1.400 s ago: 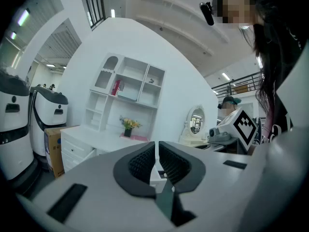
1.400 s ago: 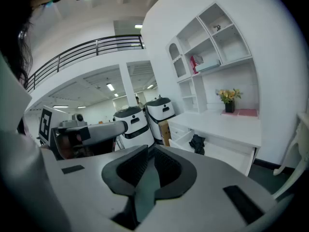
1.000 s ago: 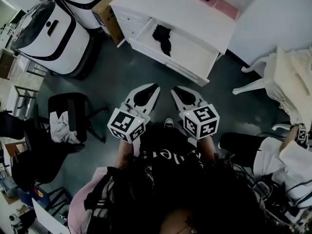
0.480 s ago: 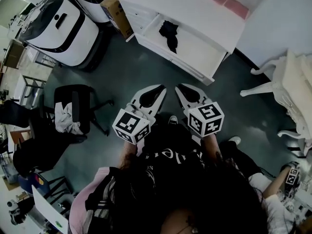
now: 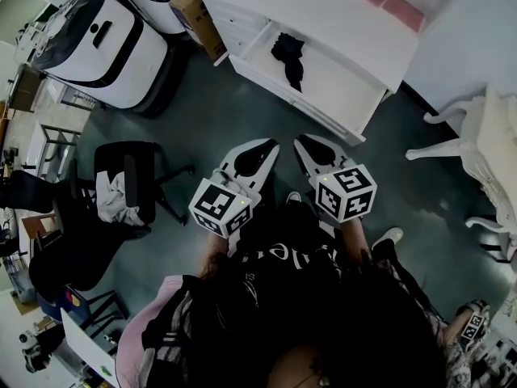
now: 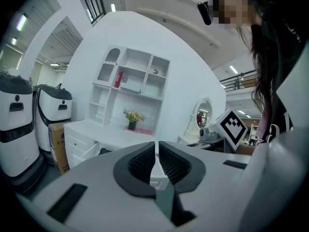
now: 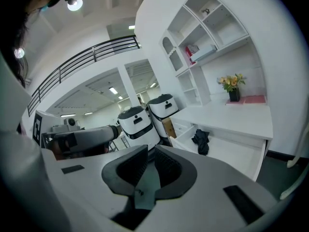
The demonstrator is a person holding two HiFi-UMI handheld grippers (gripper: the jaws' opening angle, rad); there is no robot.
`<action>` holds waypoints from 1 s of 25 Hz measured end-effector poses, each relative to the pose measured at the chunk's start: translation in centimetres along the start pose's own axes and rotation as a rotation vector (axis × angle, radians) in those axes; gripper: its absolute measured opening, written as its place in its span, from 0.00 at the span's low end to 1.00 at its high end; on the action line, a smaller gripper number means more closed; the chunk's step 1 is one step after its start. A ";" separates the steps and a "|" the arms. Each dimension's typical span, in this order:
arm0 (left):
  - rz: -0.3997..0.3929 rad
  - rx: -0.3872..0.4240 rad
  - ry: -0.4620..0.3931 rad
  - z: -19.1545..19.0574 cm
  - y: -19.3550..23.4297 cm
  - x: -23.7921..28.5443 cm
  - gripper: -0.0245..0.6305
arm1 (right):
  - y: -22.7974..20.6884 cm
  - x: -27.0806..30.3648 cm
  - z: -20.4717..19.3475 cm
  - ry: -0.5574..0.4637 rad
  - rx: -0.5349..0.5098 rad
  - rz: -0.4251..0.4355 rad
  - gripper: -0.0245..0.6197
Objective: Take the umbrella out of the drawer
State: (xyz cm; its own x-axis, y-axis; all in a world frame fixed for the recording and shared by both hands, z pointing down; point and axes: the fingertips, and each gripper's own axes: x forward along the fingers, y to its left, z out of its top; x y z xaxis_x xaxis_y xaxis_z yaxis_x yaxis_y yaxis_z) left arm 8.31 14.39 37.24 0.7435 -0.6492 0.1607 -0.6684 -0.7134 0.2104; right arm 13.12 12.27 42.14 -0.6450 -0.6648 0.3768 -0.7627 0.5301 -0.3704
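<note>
Head view: umbrella, black crumpled bundle, handle not distinguishable, lies at left end of open drawer below white worktop. Left gripper and right gripper side by side above floor, well apart from drawer.

Left gripper view: jaws together, nothing between. Drawer seen edge-on, contents hidden.

Right gripper view: jaws together, nothing between. Umbrella visible inside drawer, beyond tips.
</note>
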 end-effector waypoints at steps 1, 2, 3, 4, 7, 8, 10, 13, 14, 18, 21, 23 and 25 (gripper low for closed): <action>-0.008 -0.001 0.002 0.1 0.8 0.4 0.08 | -0.3 0.7 0.3 0.001 0.004 -0.007 0.15; -0.017 0.000 0.002 0.2 1.7 0.8 0.08 | -0.6 1.5 0.6 0.001 0.007 -0.015 0.15; -0.026 0.001 0.001 0.5 2.6 1.3 0.08 | -0.9 2.2 1.0 0.000 0.010 -0.024 0.15; -0.037 0.004 -0.001 0.7 3.5 1.7 0.08 | -1.3 3.0 1.4 -0.002 0.014 -0.033 0.15; -0.077 0.015 -0.004 1.7 6.3 3.0 0.08 | -2.2 5.8 2.8 -0.011 0.032 -0.066 0.15; -0.090 0.020 -0.001 2.0 7.4 3.2 0.08 | -2.3 6.9 3.3 -0.014 0.040 -0.076 0.15; -0.111 0.029 0.002 2.7 9.8 3.3 0.08 | -2.1 9.2 4.3 -0.020 0.055 -0.088 0.15; -0.130 0.036 -0.004 4.0 13.9 3.3 0.08 | -1.4 12.9 6.1 -0.027 0.070 -0.098 0.15; -0.136 0.038 -0.008 4.5 15.3 3.3 0.08 | -1.1 14.1 6.6 -0.028 0.074 -0.102 0.15; -0.160 0.036 -0.023 5.9 20.1 3.2 0.08 | -0.1 18.6 8.3 -0.024 0.084 -0.114 0.15; -0.179 0.028 -0.023 6.1 22.9 3.1 0.08 | 0.4 21.2 9.0 -0.017 0.085 -0.132 0.15; -0.198 0.025 -0.022 6.3 24.5 3.0 0.08 | 0.6 22.7 9.4 -0.014 0.088 -0.149 0.15; -0.216 0.025 -0.018 6.3 25.9 2.9 0.08 | 0.8 24.1 9.6 -0.012 0.094 -0.164 0.15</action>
State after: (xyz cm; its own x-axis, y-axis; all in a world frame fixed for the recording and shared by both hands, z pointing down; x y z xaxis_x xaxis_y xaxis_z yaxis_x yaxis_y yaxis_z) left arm -6.98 -7.67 37.05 0.8690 -0.4852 0.0973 -0.4943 -0.8424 0.2144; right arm -2.55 -8.36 42.76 -0.5113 -0.7447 0.4289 -0.8496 0.3629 -0.3828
